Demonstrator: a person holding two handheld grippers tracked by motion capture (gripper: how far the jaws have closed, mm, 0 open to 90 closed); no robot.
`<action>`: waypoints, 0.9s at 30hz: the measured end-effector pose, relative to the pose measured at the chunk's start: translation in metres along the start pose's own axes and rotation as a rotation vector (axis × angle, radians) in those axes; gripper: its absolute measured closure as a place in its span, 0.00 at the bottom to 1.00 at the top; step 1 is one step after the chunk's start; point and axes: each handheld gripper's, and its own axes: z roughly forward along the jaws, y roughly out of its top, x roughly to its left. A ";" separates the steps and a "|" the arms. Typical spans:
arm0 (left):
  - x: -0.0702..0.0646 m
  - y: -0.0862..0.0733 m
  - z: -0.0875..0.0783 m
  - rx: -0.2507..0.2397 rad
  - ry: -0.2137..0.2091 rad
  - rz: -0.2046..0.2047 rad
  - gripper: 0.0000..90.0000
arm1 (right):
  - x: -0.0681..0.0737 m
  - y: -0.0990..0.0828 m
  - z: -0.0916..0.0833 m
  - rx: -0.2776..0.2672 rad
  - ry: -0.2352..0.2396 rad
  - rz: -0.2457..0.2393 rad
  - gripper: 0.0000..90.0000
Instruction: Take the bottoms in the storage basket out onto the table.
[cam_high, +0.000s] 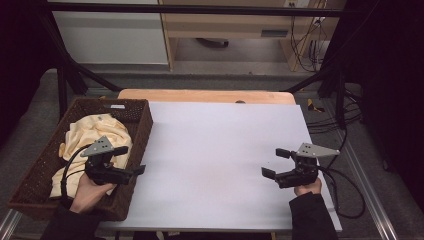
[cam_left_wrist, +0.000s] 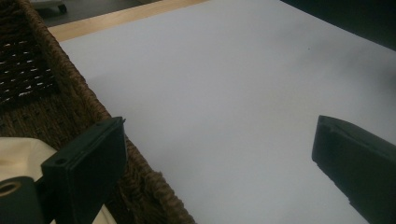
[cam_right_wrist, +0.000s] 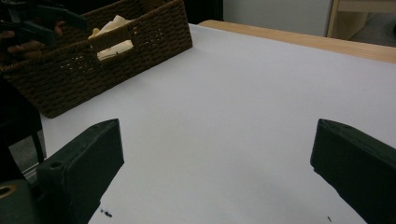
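Note:
A dark woven basket (cam_high: 142, 116) sits at the table's left edge with a pale yellow cloth (cam_high: 95, 134) bunched inside it. My left gripper (cam_high: 131, 160) hovers over the basket's right rim, jaws wide apart and empty, pointing toward the white sheet. In the left gripper view its jaws straddle the basket's rim (cam_left_wrist: 140, 163), with the cloth (cam_left_wrist: 21, 156) at the lower left. My right gripper (cam_high: 275, 162) is held over the right part of the white sheet (cam_high: 215, 155), open with nothing between its jaws. The right gripper view shows the basket (cam_right_wrist: 107, 56) and cloth (cam_right_wrist: 112, 23) far off.
The white sheet covers most of a wooden table (cam_high: 205, 95). Black frame bars (cam_high: 65, 85) stand beside the basket, and cables (cam_high: 345, 185) trail off the table's right side. A cabinet (cam_high: 115, 35) stands beyond the table.

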 end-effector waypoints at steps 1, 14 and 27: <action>0.000 0.000 0.000 -0.002 0.004 -0.001 0.04 | 0.000 0.000 0.000 -0.002 0.001 0.000 0.04; 0.001 0.004 -0.005 -0.015 0.006 0.001 0.04 | 0.000 0.000 0.000 -0.001 0.005 0.000 0.04; 0.002 0.007 -0.009 -0.001 0.022 0.005 0.04 | 0.001 0.000 0.001 0.003 0.007 -0.006 0.04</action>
